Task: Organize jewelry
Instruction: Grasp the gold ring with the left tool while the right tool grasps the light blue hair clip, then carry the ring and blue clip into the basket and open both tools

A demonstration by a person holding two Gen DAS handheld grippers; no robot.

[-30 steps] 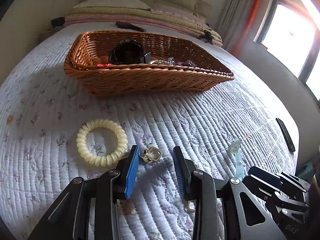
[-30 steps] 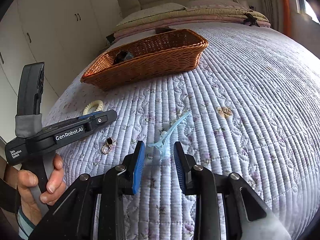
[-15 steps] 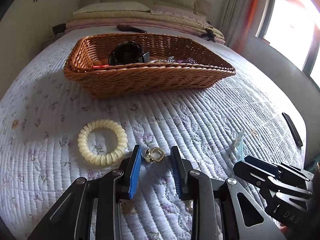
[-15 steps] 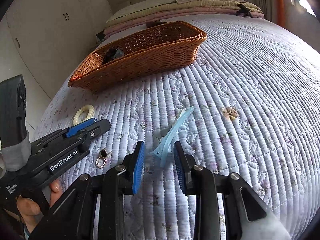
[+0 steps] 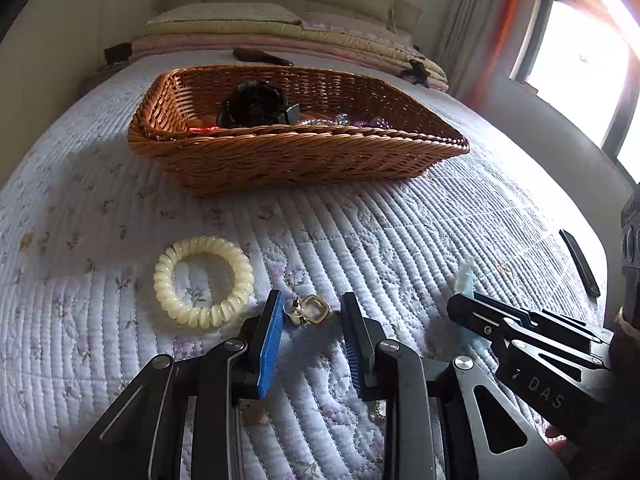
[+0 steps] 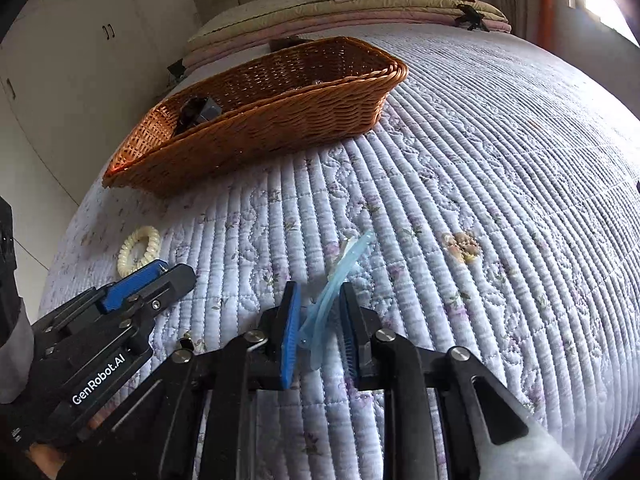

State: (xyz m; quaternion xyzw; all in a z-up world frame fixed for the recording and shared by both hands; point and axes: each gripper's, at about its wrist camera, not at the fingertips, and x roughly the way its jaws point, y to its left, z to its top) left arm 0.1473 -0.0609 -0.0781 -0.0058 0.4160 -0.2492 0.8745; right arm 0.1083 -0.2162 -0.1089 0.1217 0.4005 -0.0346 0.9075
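A wicker basket [image 5: 280, 160] on the quilted bed holds a black watch [image 5: 256, 106] and some small jewelry. A gold square earring [image 5: 308, 310] lies on the quilt between the fingers of my open left gripper [image 5: 310, 308], close to the left pad. A cream spiral hair tie [image 5: 204, 280] lies just left of it. My right gripper [image 6: 318, 312] is open, with a translucent blue hair clip [image 6: 340, 276] lying between its fingers, not clamped. The basket [image 6: 256, 128] and hair tie [image 6: 140, 248] also show in the right wrist view.
Folded blankets and pillows [image 5: 280, 36] are stacked at the head of the bed. A dark flat object [image 5: 580, 260] lies near the bed's right edge. A window [image 5: 580, 60] is at the right. White wardrobes [image 6: 60, 80] stand at the left.
Both grippers have moved forward and down. The earring now sits between the left fingers and the blue clip lies deeper between the right fingers. Both jaws have narrowed slightly.
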